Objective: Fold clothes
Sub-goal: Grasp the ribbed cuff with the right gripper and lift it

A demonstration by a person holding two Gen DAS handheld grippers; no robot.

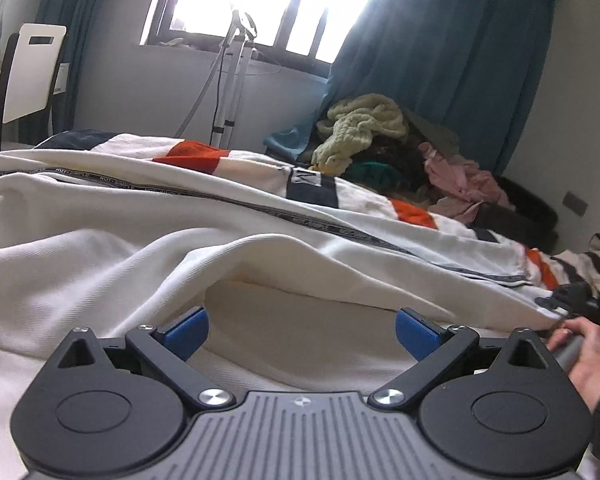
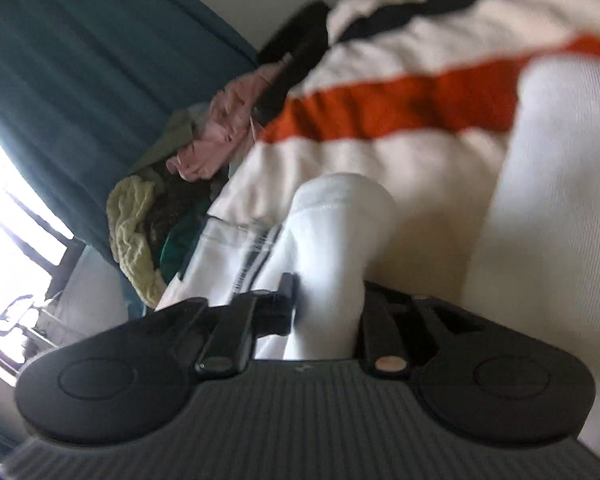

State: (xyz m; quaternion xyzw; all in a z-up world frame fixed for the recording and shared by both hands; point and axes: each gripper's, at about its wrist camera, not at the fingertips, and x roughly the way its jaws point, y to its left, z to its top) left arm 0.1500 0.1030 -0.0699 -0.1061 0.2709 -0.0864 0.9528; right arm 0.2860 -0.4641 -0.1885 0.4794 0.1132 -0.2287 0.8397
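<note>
One large cream knit garment with orange and navy stripes (image 1: 148,216) lies spread and rumpled across the bed, filling both views. Behind it a heap of mixed clothes (image 1: 384,148) sits against the teal curtain (image 1: 440,40) under the window. The left gripper (image 1: 302,326) hovers over a fold, blue-padded fingers wide apart, empty. The right gripper (image 2: 326,312) is clamped on a bunched white fold of the same garment.

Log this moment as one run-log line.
task: fold clothes | left claw: open over white garment | right claw: shut on garment fold | pile: untouched
</note>
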